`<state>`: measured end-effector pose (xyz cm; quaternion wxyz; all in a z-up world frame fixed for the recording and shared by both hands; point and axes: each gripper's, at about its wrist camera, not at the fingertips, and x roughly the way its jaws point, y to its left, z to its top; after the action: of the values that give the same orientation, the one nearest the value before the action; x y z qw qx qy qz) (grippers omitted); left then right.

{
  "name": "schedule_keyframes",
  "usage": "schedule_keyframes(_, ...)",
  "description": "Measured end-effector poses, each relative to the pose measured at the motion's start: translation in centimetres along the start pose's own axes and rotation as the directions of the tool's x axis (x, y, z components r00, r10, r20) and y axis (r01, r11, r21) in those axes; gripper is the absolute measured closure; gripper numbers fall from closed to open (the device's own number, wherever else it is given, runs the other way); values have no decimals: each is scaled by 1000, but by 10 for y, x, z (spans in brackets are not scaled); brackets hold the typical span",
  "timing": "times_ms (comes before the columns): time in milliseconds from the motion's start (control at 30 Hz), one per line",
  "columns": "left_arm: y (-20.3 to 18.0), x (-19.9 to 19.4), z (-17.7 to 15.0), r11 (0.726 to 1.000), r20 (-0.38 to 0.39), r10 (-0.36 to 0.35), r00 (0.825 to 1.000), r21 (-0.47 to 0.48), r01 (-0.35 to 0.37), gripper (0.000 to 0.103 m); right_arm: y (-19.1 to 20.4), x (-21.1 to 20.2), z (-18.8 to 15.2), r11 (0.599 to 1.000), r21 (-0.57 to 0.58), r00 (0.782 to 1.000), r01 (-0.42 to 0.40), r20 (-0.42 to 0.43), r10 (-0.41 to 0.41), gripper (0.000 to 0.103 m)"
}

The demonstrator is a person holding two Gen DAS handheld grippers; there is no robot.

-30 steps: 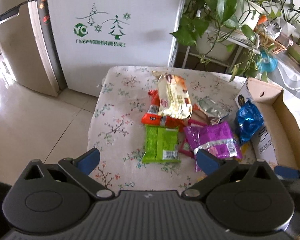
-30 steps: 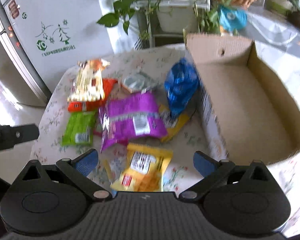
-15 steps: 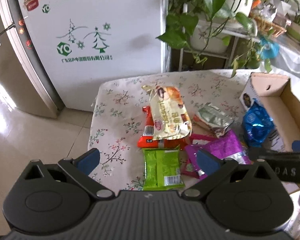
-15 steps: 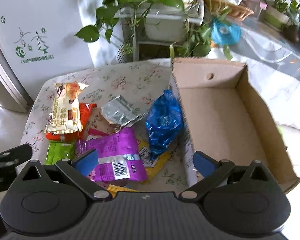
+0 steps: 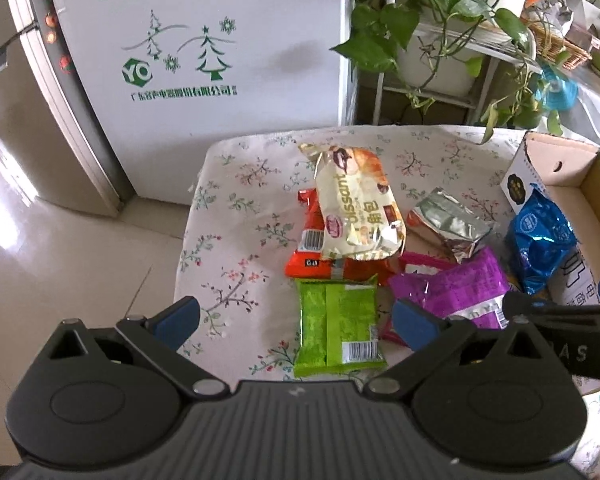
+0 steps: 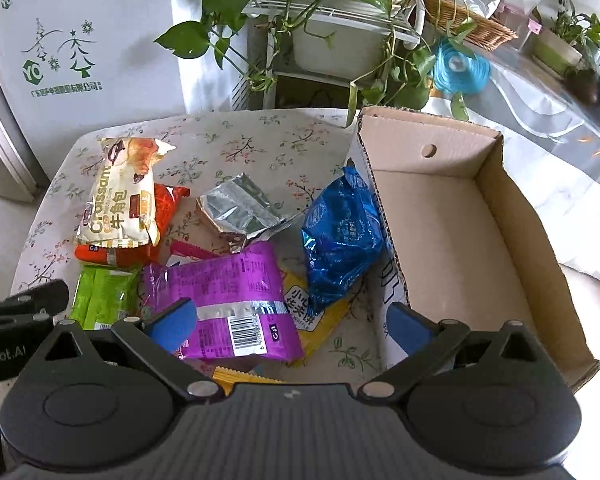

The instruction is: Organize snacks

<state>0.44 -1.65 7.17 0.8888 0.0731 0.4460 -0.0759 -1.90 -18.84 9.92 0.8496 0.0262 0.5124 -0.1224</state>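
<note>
Both claws are hovering above the floral-clothed table (image 5: 236, 216) with their fingers spread wide and nothing between them. Compared with a second ago, the left claw (image 5: 296, 318) is sitting farther left and pulled back, so the green packet (image 5: 336, 324) is now lying between its blue pads instead of ahead of them. The right claw (image 6: 288, 322) is looking from farther back than before: the yellow packet (image 6: 312, 316) that was filling its lower view is now mostly hidden under the purple bag (image 6: 228, 300), and the cardboard box (image 6: 496, 184) is showing its whole empty floor. The snacks themselves are lying where they were. The croissant bag (image 5: 356, 204) is resting on the red packet (image 5: 312, 248), the silver pouch (image 6: 236, 208) is lying just beyond the purple bag, and the blue bag (image 6: 340, 236) is leaning against the box's left wall. The right claw's arm is crossing the left wrist view at the right edge, nearer than before.
</note>
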Motion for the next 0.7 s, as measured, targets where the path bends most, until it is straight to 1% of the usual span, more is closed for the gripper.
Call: schedule_keyframes(700, -1, 4, 0, 1000, -8, 7, 1000, 0, -7, 2, 3, 6, -2, 1000, 1, 1000, 5, -14, -5, 0)
